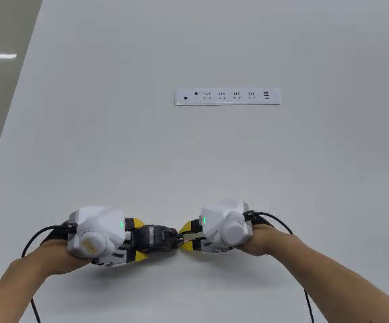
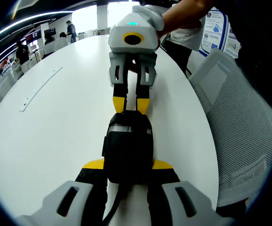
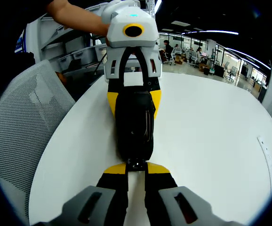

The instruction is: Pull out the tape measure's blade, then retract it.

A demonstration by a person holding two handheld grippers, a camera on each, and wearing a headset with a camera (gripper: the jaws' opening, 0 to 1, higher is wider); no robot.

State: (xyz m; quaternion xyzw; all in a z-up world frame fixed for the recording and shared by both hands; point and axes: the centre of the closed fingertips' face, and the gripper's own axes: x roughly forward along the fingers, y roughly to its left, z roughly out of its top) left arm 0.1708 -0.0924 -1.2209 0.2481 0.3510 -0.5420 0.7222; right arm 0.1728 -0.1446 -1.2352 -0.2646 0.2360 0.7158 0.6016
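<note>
Resting on white table (image 1: 248,155), left claw (image 1: 140,239) gripping tape measure (image 1: 155,238), right claw (image 1: 187,235) seemingly pinching its tip (image 3: 136,165), office (image 3: 211,47) behind

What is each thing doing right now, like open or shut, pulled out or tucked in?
tape measure, blade tucked inside, not pulled out yet
blade hook, at the case mouth, pinched between the right gripper's fingers
left gripper, shut on the tape measure
right gripper, shut on the blade hook
power strip, lying flat, nothing plugged in
</note>
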